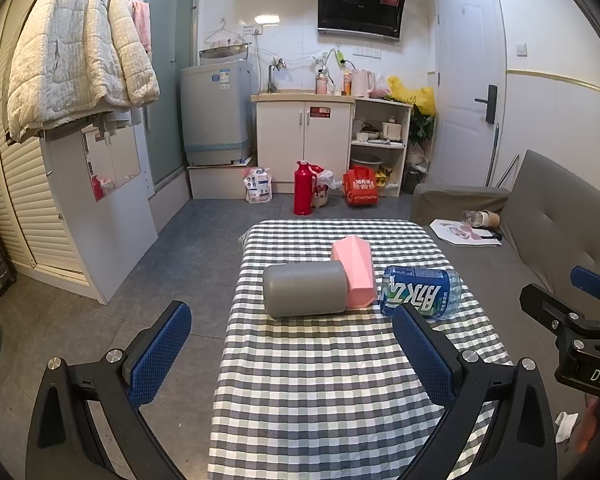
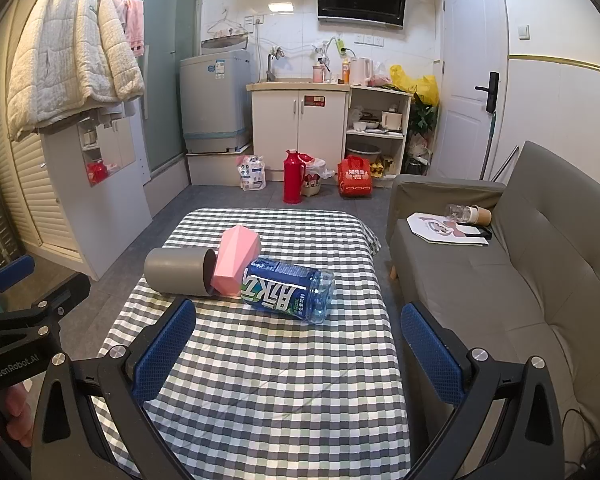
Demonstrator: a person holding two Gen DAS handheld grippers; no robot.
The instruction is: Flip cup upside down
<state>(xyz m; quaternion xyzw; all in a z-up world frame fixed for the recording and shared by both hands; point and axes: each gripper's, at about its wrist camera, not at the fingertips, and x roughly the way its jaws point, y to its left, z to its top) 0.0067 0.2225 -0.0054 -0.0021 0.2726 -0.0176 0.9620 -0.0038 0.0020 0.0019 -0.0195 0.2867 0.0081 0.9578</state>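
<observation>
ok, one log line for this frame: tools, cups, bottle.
left tool: open, empty | right tool: open, empty | grey cup: on side | pink cup: on side, touching grey cup | bottle: lying | flip: not started

The grey cup (image 1: 305,294) (image 2: 180,271) is a plain matte cylinder lying on its side on the checked cloth of the bench (image 1: 320,380) (image 2: 268,380), its long axis running left to right. Its closed base faces left and its open mouth faces right, with the dark inside visible from the right wrist view. The mouth rim touches a pink faceted cup (image 1: 356,270) (image 2: 234,262), which lies tilted against it.
</observation>
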